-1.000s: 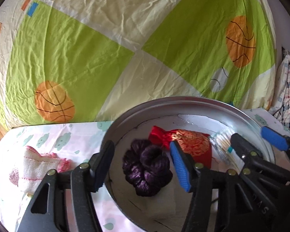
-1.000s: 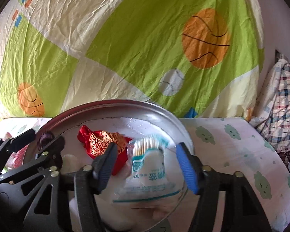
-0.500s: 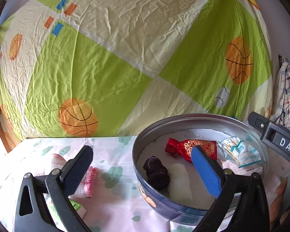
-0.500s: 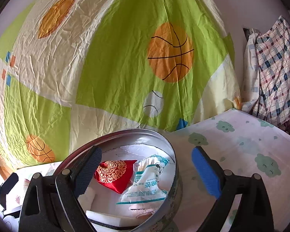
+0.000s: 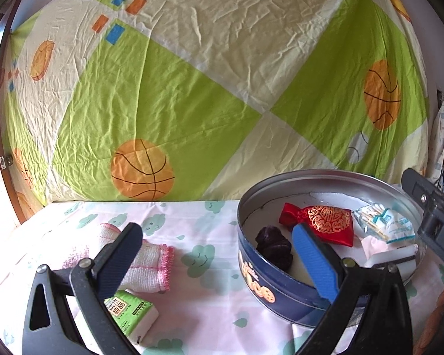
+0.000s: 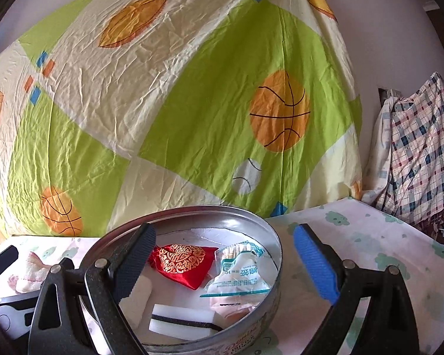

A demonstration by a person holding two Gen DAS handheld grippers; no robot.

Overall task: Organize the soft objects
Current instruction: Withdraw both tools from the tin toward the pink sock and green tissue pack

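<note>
Two things are left outside the tin [image 5: 281,293]: towel [image 5: 145,266] and tissues [image 5: 133,313], nearest the left gripper [image 5: 219,254], its jaws just opened, nothing held.

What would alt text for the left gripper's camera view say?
A round tin on a clothed table holds a red pouch, dark scrunchie and cotton swabs. The open left gripper frames a towel and tissue pack outside the tin.

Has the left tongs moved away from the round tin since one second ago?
Yes. The left tongs, open, have pulled back from the tin, leaving the purple scrunchie inside.
</note>
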